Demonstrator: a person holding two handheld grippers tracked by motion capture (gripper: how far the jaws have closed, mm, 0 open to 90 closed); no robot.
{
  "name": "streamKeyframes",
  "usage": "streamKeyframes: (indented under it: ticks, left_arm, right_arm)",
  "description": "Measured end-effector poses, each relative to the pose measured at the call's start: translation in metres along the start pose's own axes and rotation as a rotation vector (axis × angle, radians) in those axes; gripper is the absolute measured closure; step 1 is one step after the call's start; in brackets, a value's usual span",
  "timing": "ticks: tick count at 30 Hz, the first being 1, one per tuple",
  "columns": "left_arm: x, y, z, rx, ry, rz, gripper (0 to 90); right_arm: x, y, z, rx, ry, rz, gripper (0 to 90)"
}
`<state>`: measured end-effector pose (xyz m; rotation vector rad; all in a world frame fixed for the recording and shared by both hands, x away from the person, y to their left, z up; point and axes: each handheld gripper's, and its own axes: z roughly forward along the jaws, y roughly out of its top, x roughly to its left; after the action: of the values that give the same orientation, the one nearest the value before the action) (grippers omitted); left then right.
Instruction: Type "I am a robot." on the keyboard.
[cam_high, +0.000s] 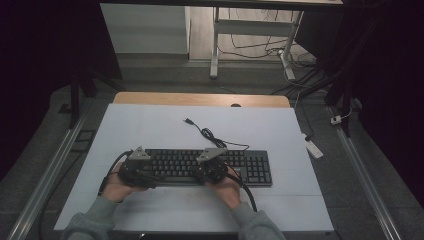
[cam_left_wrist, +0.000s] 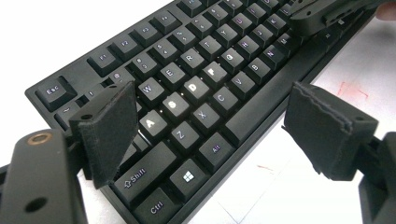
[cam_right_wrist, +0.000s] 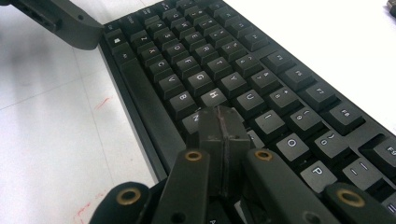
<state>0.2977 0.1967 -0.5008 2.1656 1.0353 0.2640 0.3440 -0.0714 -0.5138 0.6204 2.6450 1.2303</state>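
A black keyboard (cam_high: 200, 166) is seen lying on the white desk (cam_high: 150, 125), its long axis running left to right across the person's front. The right gripper (cam_right_wrist: 220, 122) is held closed, nothing between its pads, its tip poised just above the letter keys near the J, so a keypress straight below seems intended. The left gripper (cam_left_wrist: 210, 121) is spread open over the keyboard's left end. The keyboard cable (cam_high: 210, 134) trails away behind, and nothing obstructs the keys.
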Motion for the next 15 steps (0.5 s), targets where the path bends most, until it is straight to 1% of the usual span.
streamKeyframes:
  ticks: [5, 15]
  left_arm:
    - [-0.0004, 0.0000, 0.0010, 0.001, 0.002, 0.001, 17.9]
    - [-0.0004, -0.0001, 0.0008, 0.001, 0.003, 0.004, 17.8]
  right_arm:
    - [0.0000, 0.0005, 0.0027, -0.001, -0.002, 0.000, 89.3]
    - [0.0011, 0.0015, 0.0077, 0.018, -0.010, -0.006, 89.3]
